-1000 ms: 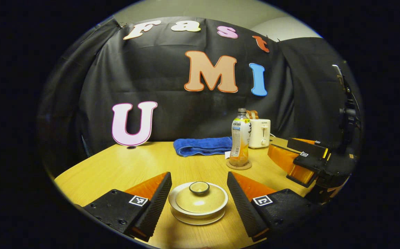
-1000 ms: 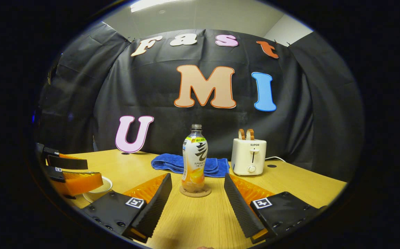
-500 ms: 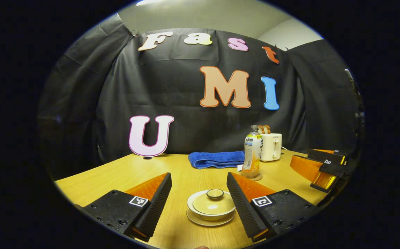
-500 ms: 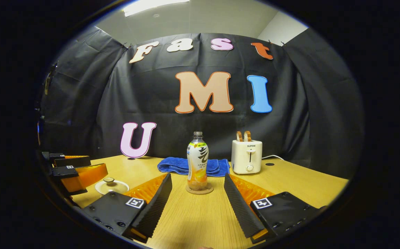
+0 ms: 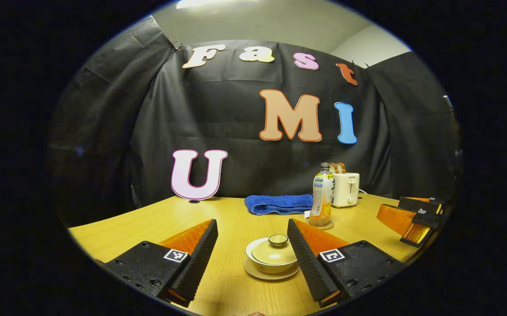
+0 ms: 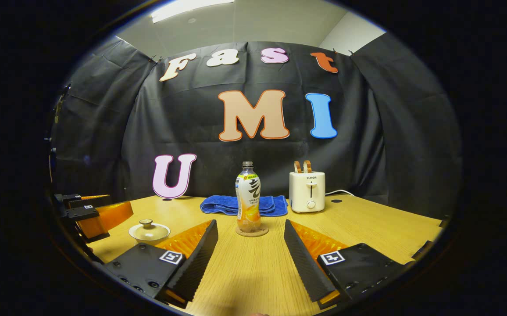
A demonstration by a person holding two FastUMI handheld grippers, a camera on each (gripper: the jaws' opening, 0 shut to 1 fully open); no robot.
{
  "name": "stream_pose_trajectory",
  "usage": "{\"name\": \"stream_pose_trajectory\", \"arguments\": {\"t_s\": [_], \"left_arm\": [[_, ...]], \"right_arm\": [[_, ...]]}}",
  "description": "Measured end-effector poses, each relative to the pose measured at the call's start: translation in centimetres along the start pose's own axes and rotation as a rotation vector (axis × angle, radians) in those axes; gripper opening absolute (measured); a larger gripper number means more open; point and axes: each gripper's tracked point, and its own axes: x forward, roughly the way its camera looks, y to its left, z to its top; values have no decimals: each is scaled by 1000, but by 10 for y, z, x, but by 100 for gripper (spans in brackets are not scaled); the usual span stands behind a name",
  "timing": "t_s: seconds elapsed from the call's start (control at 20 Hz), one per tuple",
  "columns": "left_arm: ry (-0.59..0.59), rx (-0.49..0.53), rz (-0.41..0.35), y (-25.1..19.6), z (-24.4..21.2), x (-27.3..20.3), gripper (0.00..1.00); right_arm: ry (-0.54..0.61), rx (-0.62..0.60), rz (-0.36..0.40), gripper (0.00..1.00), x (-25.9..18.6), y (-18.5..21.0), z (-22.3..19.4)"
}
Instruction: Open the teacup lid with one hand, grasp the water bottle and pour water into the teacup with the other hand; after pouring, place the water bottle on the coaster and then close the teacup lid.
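Note:
A beige teacup with its lid (image 5: 273, 253) on stands on a saucer on the wooden table (image 5: 157, 219), just ahead of my open left gripper (image 5: 252, 259), a little toward the right finger. The cup (image 6: 149, 231) sits left of my right gripper's fingers in the right gripper view. The water bottle (image 6: 248, 197), partly filled with orange liquid, stands upright on a round coaster (image 6: 251, 231) straight ahead of my open right gripper (image 6: 249, 259), well beyond the fingertips. The bottle (image 5: 322, 195) stands behind the cup to the right. Both grippers hold nothing.
A folded blue towel (image 6: 244, 205) lies behind the bottle. A white toaster (image 6: 307, 192) with two slices stands at the back right, its cord trailing on the table. The right gripper (image 5: 411, 217) appears at the right edge of the left gripper view, the left gripper (image 6: 93, 213) at the left.
Both grippers have drawn back and tilted up from the table. The lidded cup and the bottle now look smaller and farther off. Neither object has moved.

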Motion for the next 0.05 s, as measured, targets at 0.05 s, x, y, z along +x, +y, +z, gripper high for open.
{"name": "stream_pose_trajectory", "arguments": {"t_s": [0.05], "left_arm": [[-1, -2, 1, 0, -1, 0, 93]], "right_arm": [[-4, -2, 0, 94, -1, 0, 0]]}}
